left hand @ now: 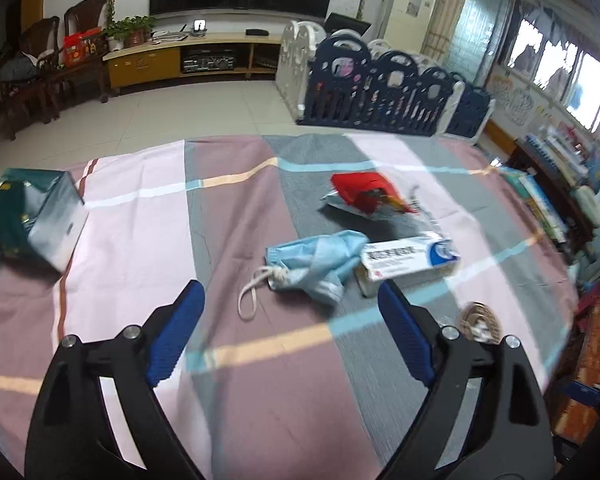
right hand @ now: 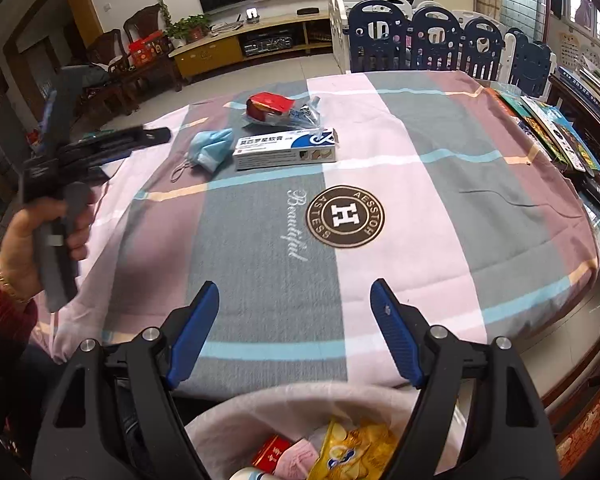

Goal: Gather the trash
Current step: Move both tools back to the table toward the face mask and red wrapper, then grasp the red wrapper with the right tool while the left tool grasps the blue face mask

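Observation:
A crumpled blue face mask (left hand: 316, 264) lies on the checked tablecloth (left hand: 140, 208), just ahead of my open, empty left gripper (left hand: 290, 294). Beside it lie a white and blue ointment box (left hand: 408, 262) and a red and white snack wrapper (left hand: 364, 194). The right wrist view shows the same mask (right hand: 210, 146), box (right hand: 286, 149) and wrapper (right hand: 274, 110) far across the table. My right gripper (right hand: 294, 292) is open and empty above a pink-lined trash bag (right hand: 300, 420) holding wrappers. The left gripper (right hand: 112, 142) shows there too, held in a hand.
A dark green box (left hand: 32, 216) stands at the table's left edge. A round brown logo (right hand: 345, 216) marks the cloth. Books (right hand: 556, 132) line the right side. A blue and white playpen fence (left hand: 392, 92) stands beyond the table.

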